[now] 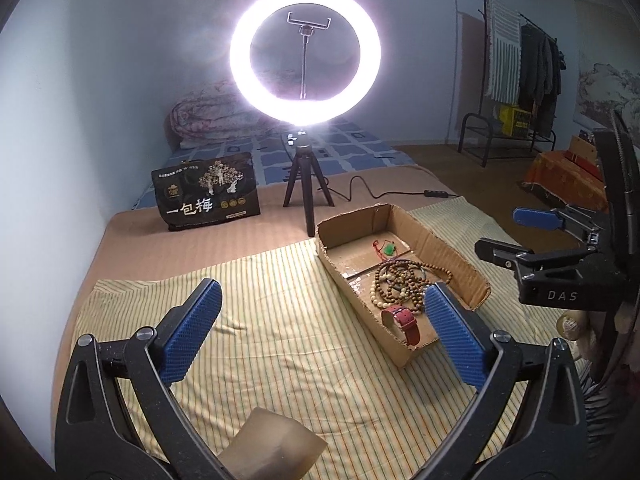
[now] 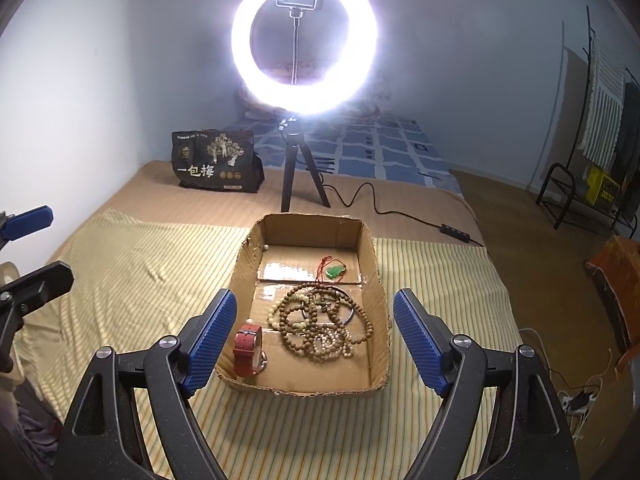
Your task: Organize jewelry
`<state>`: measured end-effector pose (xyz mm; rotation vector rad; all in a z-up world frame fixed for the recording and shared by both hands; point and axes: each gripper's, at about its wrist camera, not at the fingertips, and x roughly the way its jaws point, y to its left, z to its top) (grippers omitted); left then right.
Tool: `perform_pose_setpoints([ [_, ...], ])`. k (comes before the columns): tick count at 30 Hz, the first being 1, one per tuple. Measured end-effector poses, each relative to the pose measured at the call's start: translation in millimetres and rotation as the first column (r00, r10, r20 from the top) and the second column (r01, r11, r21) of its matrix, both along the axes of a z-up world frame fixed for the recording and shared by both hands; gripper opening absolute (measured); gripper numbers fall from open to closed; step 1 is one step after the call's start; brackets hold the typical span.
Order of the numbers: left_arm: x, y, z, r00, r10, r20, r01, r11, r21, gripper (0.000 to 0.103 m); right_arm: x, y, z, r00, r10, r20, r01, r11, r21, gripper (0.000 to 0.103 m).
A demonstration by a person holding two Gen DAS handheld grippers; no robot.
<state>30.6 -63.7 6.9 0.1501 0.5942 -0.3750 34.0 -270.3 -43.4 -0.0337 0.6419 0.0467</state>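
A shallow cardboard box lies on the striped cloth and also shows in the left wrist view. Inside it are a tangle of wooden bead strings, a red-strapped watch and a green pendant on a red cord. My right gripper is open and empty, hovering over the box's near end. My left gripper is open and empty over the cloth, left of the box. The right gripper also shows in the left wrist view.
A lit ring light on a small tripod stands behind the box, its cable trailing right. A black snack bag stands at the back left. The yellow striped cloth covers the bed. A clothes rack stands far right.
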Motion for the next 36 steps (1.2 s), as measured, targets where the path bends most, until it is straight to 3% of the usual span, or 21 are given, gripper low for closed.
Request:
perform_pose_setpoints([
  [36,-2.5,6.0,-2.6,1.0,0.024,-0.017,-0.024,1.0,0.008,0.103,0.4,7.4,-1.2,1.0,0.002,-0.001,-0.002,1.0,0.003,0.081],
])
